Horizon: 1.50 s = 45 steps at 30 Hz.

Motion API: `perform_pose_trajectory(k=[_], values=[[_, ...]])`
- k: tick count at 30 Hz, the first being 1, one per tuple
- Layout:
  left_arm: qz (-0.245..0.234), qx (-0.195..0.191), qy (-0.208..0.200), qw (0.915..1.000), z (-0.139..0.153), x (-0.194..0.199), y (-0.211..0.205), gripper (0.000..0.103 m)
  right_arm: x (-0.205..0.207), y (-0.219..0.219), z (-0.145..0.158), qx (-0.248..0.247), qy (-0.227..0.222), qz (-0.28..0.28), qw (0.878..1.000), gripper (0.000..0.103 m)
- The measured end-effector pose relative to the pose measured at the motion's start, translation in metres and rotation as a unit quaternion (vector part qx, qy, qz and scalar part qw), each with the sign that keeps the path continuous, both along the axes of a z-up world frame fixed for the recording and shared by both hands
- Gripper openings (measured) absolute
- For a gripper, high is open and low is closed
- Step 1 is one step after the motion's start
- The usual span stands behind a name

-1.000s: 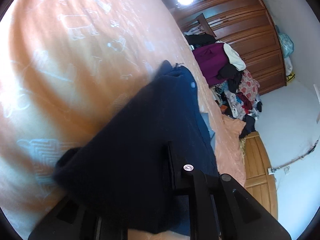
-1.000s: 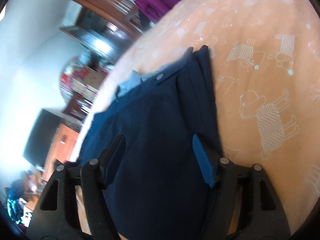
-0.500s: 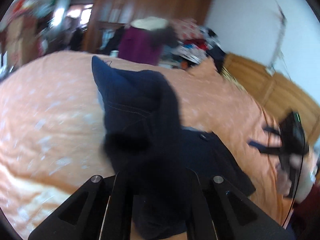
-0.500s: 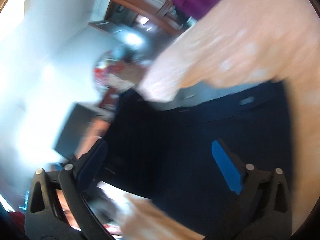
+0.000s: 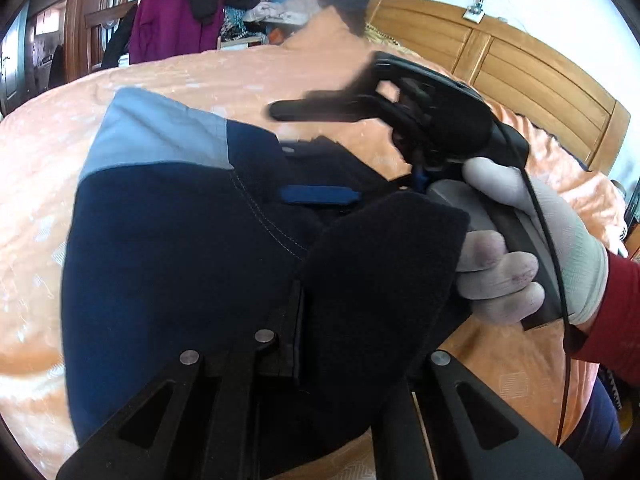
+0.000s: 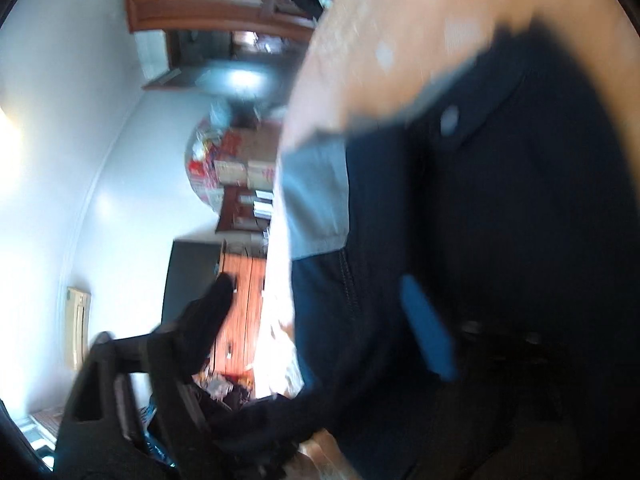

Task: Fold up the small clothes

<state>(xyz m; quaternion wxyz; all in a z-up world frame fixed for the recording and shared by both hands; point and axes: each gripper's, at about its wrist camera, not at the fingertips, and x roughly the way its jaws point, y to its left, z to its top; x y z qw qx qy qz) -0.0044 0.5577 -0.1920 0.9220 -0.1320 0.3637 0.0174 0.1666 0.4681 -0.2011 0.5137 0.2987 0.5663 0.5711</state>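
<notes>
While the left gripper point(image 5: 304, 344) clenched a fold of the soft, limp navy trousers point(image 5: 168, 248) on the bed point(image 5: 48, 128), the right gripper's point(image 5: 316, 152) fingers gaped, best closing on the thick waistband.

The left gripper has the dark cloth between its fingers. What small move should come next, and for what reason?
Probably lower the left gripper toward the orange bedspread, to lay its fold flat. It holds a flap of the navy garment doubled over the rest. The right gripper, open, reaches over the garment and could then press it smooth.
</notes>
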Motion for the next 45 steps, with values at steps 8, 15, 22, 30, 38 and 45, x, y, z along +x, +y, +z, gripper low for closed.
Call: perform_pose_trajectory(k=[8, 15, 22, 30, 38, 45], values=[[0.029, 0.019, -0.043, 0.9985, 0.041, -0.013, 0.021, 0.007, -0.005, -0.007, -0.002, -0.031, 0.019, 0.025, 0.999, 0.103], [0.009, 0.039, -0.021, 0.9989, 0.028, -0.017, 0.005, 0.007, -0.019, 0.046, -0.007, -0.038, -0.014, 0.065, 0.997, 0.063], [-0.062, 0.062, -0.034, 0.9956, 0.037, 0.015, -0.042, 0.010, 0.010, -0.011, 0.010, -0.034, -0.058, 0.011, 0.998, 0.012], [-0.115, 0.024, 0.032, 0.9925, -0.023, 0.104, -0.090, 0.025, 0.062, -0.047, -0.039, -0.090, -0.028, -0.030, 0.995, 0.011], [-0.130, 0.047, 0.044, 0.9894, -0.041, 0.110, -0.111, 0.048, 0.059, -0.049, -0.041, -0.104, -0.032, 0.018, 0.994, 0.034], [-0.142, 0.004, 0.012, 0.9898, 0.008, 0.028, -0.103, 0.059, 0.042, -0.108, 0.021, -0.091, -0.144, -0.017, 0.985, 0.053]])
